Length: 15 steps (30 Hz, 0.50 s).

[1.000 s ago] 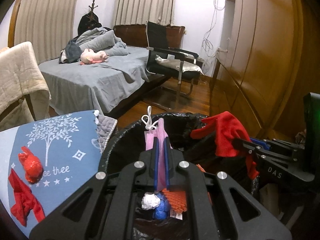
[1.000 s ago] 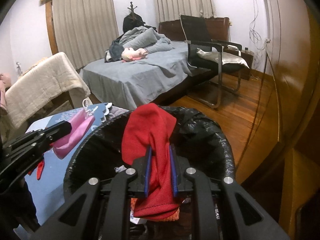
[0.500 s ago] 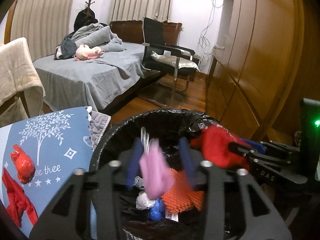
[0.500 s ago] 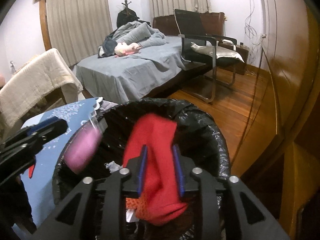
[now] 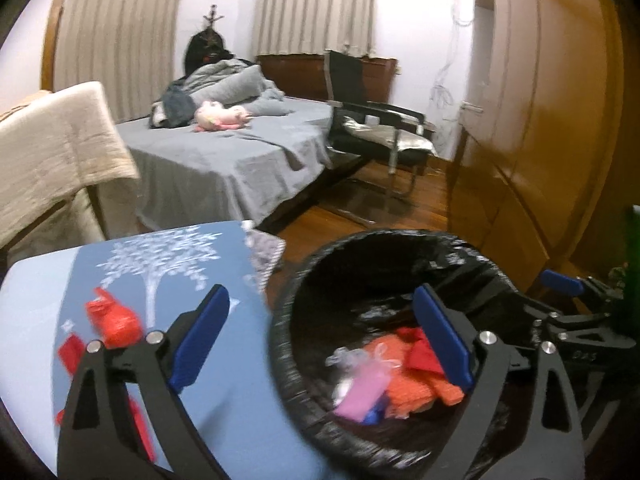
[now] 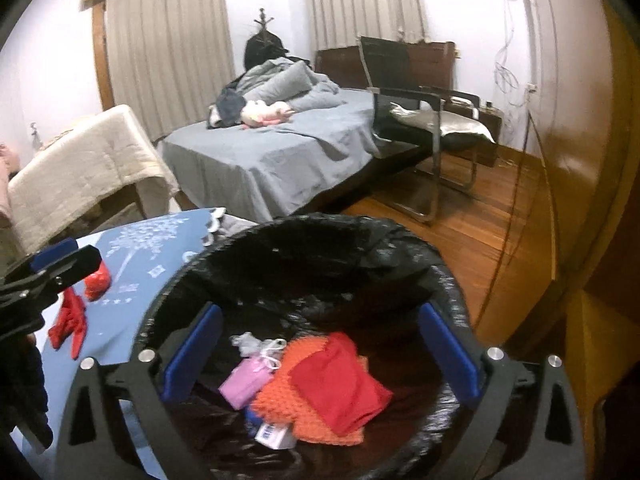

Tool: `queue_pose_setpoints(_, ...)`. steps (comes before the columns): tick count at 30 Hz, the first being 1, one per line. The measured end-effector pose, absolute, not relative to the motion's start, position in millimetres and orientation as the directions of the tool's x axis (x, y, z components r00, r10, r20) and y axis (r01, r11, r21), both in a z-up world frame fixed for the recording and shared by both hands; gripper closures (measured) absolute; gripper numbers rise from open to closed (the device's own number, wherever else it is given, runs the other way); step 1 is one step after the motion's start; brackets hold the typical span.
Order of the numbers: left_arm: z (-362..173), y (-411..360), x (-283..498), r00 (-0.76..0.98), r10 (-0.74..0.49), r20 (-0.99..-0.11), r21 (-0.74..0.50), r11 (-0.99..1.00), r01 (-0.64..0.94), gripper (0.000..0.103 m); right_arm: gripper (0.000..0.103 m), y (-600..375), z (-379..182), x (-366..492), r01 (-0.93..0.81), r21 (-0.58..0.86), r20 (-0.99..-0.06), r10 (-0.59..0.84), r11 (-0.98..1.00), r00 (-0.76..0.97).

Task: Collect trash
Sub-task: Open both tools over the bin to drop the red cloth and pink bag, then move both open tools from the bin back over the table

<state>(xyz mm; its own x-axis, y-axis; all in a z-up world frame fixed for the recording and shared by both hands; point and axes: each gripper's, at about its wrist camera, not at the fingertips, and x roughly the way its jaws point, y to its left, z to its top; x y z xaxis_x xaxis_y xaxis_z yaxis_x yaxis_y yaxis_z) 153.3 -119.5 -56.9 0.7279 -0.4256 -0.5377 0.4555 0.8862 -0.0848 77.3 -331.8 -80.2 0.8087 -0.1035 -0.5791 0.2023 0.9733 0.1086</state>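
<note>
A bin with a black liner (image 5: pixel 400 248) (image 6: pixel 320 236) stands beside a blue cloth-covered table (image 5: pixel 168 256) (image 6: pixel 160 240). Inside it lie a pink mask (image 5: pixel 362 394) (image 6: pixel 248 382), a red cloth (image 6: pixel 340 380) (image 5: pixel 420 354) and orange mesh (image 6: pixel 288 404). My left gripper (image 5: pixel 320 336) is open and empty over the bin's left rim. My right gripper (image 6: pixel 320 356) is open and empty above the bin. Red scraps (image 5: pixel 114 318) (image 6: pixel 70 320) lie on the table.
A grey bed (image 5: pixel 224 160) with a pink toy (image 5: pixel 220 116) is behind. A black chair (image 5: pixel 372 120) stands on the wood floor. A wooden wardrobe (image 5: pixel 540 120) is on the right. A beige blanket (image 5: pixel 52 148) hangs at left.
Both grippers opened. The pink mask and the red cloth dropped into the bin. The left gripper shifted left toward the table.
</note>
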Motion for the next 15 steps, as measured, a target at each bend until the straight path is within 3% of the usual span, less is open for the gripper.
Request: queue_pose_setpoints(15,-48,-11,138,0.832,-0.213,-0.513,-0.04,0.974,0.225,0.01,0.006,-257,-77,100,0.048,0.132,-0.561,0.035,0.99,0.827)
